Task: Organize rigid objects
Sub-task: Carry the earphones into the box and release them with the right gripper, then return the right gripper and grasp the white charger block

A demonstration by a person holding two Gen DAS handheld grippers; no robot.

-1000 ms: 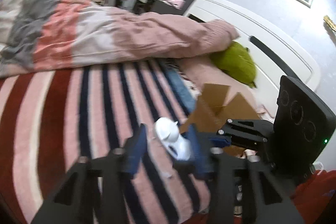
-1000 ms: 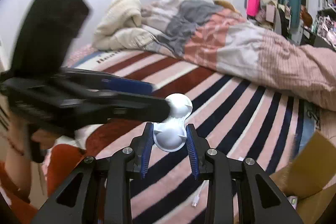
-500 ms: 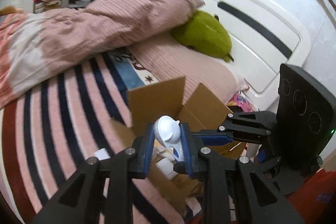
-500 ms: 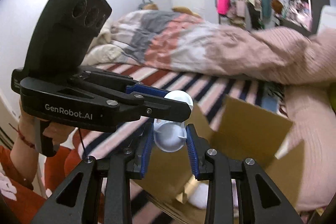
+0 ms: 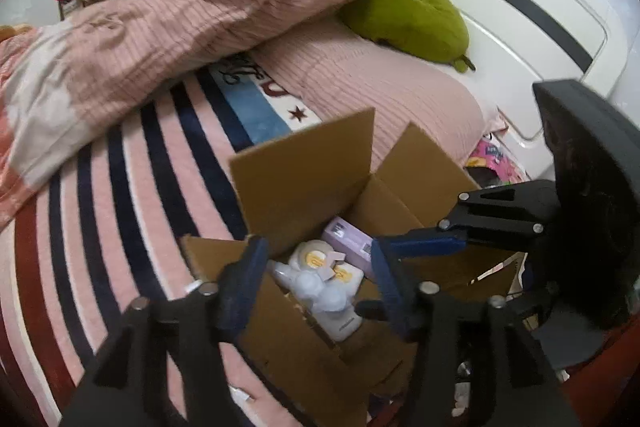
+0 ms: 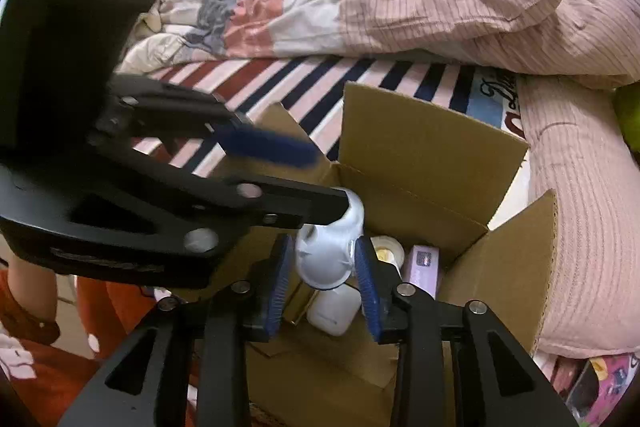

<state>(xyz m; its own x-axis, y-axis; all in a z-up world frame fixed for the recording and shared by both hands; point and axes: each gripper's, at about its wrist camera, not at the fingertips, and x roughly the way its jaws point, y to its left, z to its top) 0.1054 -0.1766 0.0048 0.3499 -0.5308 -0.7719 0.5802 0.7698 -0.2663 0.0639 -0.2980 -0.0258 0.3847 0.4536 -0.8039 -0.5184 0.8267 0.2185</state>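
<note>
An open cardboard box [image 5: 304,187] [image 6: 420,147] stands on the striped blanket. Both grippers hang over it. My left gripper [image 5: 318,247] [image 6: 328,179] is open and its jaws are still opening, with nothing gripped; one black fingertip touches the top of a white two-lobed plastic piece [image 6: 324,259]. That piece sits between the pads of my right gripper [image 6: 323,245], whose jaws are opening; a gap shows at the left pad. In the left wrist view the piece [image 5: 320,291] is a blur just above the box's contents, beside the right gripper's blue finger [image 5: 424,247].
Inside the box lie a white bottle [image 6: 332,311], a round jar with a yellow label [image 5: 316,257] and a lilac carton [image 5: 348,239]. A pink duvet [image 5: 200,7], a green plush cushion [image 5: 408,15] and a white headboard [image 5: 520,27] lie beyond. A person's hand [image 6: 28,307] is at left.
Both grippers carried the white piece from over the striped blanket to above the box. The left jaws, shut on it before, have parted and let go; the right jaws have widened.
</note>
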